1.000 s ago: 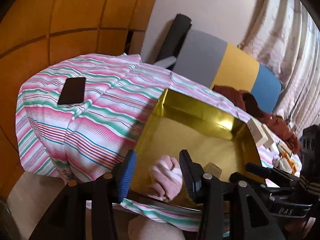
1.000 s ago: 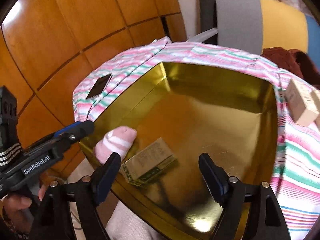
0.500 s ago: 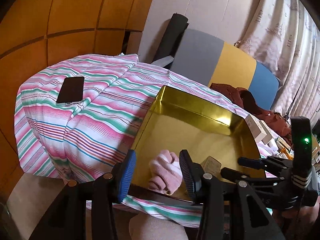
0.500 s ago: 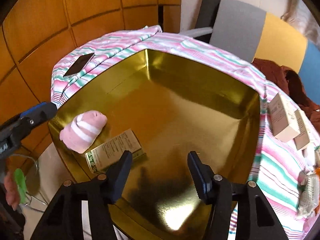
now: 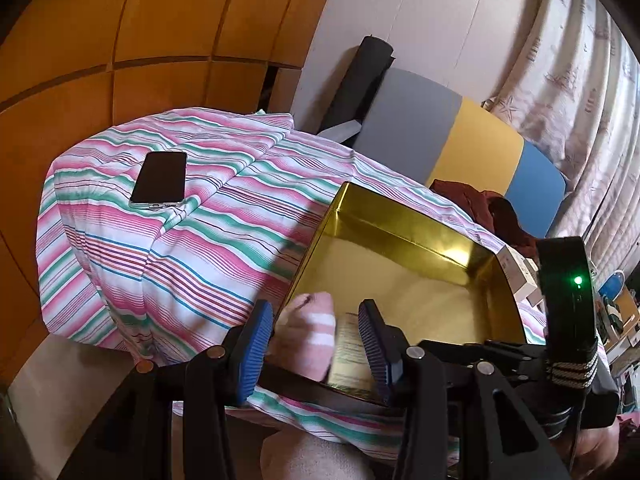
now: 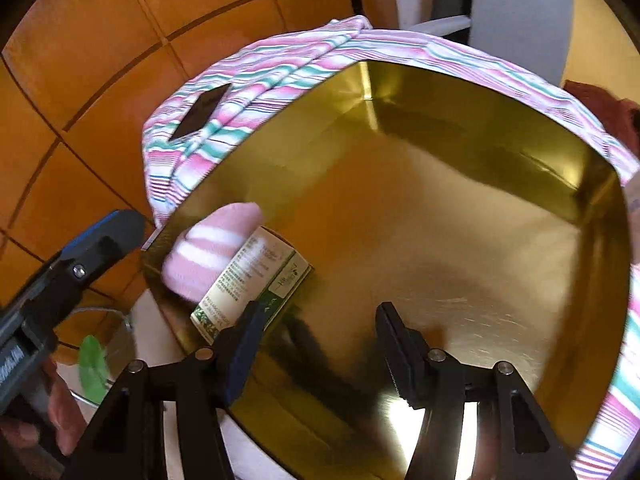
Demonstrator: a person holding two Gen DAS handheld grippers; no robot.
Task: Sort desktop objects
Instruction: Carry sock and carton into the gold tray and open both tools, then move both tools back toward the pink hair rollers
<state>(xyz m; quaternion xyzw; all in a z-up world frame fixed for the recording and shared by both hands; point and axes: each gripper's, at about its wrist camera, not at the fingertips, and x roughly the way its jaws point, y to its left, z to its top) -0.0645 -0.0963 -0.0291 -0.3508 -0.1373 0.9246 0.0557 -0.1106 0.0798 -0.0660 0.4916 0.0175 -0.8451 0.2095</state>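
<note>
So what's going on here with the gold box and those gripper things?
A person is sorting things into a gold box on a striped cloth, with tongs in each hand. A pink striped sock and a small green-and-white carton already lie in the box's near corner. Both the left tongs and the right tongs are open and empty. A phone lies on the cloth.

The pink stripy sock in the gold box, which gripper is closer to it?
Left. The left gripper frames the sock between open fingers; the right gripper hovers farther along the gold box.

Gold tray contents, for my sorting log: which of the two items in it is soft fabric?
The pink-and-white striped sock, lying over the printed green-and-white box near the tray's corner.
</note>
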